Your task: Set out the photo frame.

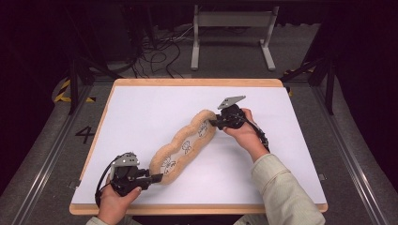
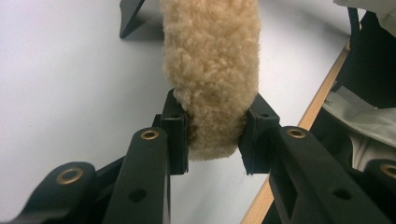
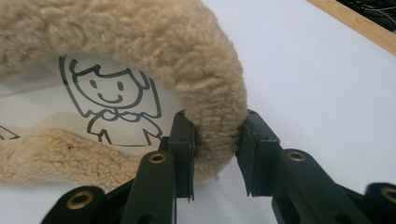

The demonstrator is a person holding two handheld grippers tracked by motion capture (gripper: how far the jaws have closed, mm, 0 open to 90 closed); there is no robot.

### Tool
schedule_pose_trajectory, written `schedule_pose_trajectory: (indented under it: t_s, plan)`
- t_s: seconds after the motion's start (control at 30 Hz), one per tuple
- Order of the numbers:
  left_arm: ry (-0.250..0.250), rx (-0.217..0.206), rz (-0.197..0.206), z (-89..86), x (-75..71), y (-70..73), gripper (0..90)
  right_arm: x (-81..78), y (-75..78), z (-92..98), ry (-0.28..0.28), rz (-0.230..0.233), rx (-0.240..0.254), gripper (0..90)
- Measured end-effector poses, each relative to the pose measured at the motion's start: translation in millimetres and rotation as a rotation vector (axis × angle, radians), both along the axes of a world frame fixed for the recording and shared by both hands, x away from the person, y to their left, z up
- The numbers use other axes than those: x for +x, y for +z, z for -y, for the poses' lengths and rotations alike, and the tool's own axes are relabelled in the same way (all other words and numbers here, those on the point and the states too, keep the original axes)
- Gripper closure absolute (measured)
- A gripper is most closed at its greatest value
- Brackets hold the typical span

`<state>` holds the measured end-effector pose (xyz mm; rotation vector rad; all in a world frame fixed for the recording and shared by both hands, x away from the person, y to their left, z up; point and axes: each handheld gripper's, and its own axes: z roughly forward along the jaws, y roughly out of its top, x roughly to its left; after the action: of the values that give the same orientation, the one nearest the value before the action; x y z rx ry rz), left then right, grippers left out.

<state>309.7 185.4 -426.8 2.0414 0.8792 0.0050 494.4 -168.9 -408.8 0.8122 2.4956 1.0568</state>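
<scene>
Fleece pouch [image 1: 184, 146] lies diagonally across the middle of the white bench [image 1: 141, 112], with bare surface all round. Left hand-held gripper [image 1: 157, 177] pinches its lower-left end near the front edge; right hand-held gripper [image 1: 213, 123] pinches its upper-right rim.

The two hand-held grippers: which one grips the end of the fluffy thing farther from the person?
The right hand-held gripper: it pinches the fleecy pouch's far end, mid-table. The left hand-held gripper holds the end near the table's front edge.
</scene>
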Motion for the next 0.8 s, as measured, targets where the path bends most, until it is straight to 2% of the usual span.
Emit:
schedule_pose_trajectory:
  t_s: [0.17, 0.33, 0.37, 0.47, 0.63, 0.7, 0.8]
  plan:
    - [-0.001, 0.007, 0.007, 1.6, -1.4, 1.3, 67.9, -2.8, 3.4, 2.9, 0.004, 0.002, -0.01, 70.5]
    - [-0.002, 0.027, 0.054, 4.6, -0.5, 7.7, 68.0, -13.1, 14.6, 14.4, 0.007, 0.033, 0.002, 70.0]
    - [-0.006, 0.026, 0.055, 5.8, -0.2, 9.0, 68.0, -20.1, 20.5, 24.7, 0.016, 0.039, -0.002, 69.8]
    - [-0.014, 0.046, 0.087, 10.6, 3.3, 13.2, 67.9, -28.9, 25.4, 35.9, 0.016, 0.047, -0.012, 69.7]
    - [-0.017, 0.049, 0.106, 13.2, 10.0, 17.0, 67.6, -45.7, 34.1, 55.2, 0.007, 0.053, -0.013, 69.7]
    - [-0.021, 0.067, 0.126, 15.1, 13.4, 18.5, 67.5, -52.8, 37.9, 60.1, 0.0, 0.066, -0.031, 69.8]
    - [-0.019, 0.072, 0.148, 16.5, 19.5, 21.6, 67.3, -61.9, 42.4, 65.7, -0.014, 0.074, -0.059, 69.8]
